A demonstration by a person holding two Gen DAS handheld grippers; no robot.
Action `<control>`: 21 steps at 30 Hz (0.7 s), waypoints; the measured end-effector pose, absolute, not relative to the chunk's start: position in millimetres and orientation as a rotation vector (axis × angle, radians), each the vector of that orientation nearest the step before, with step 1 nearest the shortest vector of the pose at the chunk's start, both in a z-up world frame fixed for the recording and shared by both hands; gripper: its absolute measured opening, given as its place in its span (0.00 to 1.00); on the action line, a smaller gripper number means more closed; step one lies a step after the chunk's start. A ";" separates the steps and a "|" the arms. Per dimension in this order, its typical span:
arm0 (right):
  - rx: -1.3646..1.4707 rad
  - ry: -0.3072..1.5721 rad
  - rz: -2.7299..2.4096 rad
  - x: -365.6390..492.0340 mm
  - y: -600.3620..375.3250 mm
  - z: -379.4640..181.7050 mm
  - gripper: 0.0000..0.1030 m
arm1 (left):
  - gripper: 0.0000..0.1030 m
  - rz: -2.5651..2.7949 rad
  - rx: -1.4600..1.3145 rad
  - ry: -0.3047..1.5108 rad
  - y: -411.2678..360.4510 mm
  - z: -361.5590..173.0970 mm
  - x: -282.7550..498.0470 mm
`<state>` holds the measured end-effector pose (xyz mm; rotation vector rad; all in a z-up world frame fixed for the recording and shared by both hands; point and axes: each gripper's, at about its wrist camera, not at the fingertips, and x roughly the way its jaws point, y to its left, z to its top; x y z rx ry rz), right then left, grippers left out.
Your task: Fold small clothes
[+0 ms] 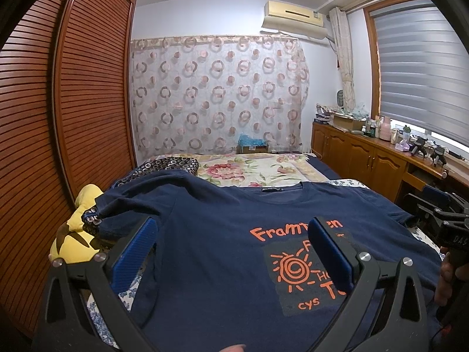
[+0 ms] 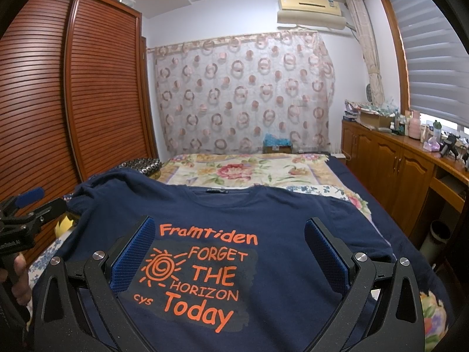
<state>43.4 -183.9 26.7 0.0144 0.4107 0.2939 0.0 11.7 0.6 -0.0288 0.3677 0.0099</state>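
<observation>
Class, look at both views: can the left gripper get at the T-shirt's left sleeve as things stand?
Probably yes. The left gripper is open above the T-shirt, and the sleeve lies uncovered ahead, beside the yellow toy.

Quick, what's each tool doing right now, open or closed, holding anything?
Left tool: open, holding nothing, above the navy T-shirt.
Right tool: open, holding nothing, above the same shirt.

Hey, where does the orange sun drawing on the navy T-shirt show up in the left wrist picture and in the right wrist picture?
Left wrist view: the orange sun drawing sits lower right of centre, just left of the right finger of the open left tongs.
Right wrist view: it sits lower left of centre, just right of the left finger of the open right tongs.
Shared landmark: the air conditioner high on the far wall.
</observation>
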 end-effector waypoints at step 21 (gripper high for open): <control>0.014 0.410 0.295 40.7 -183.2 27.5 1.00 | 1.00 0.014 -0.021 0.350 8.9 16.0 -5.3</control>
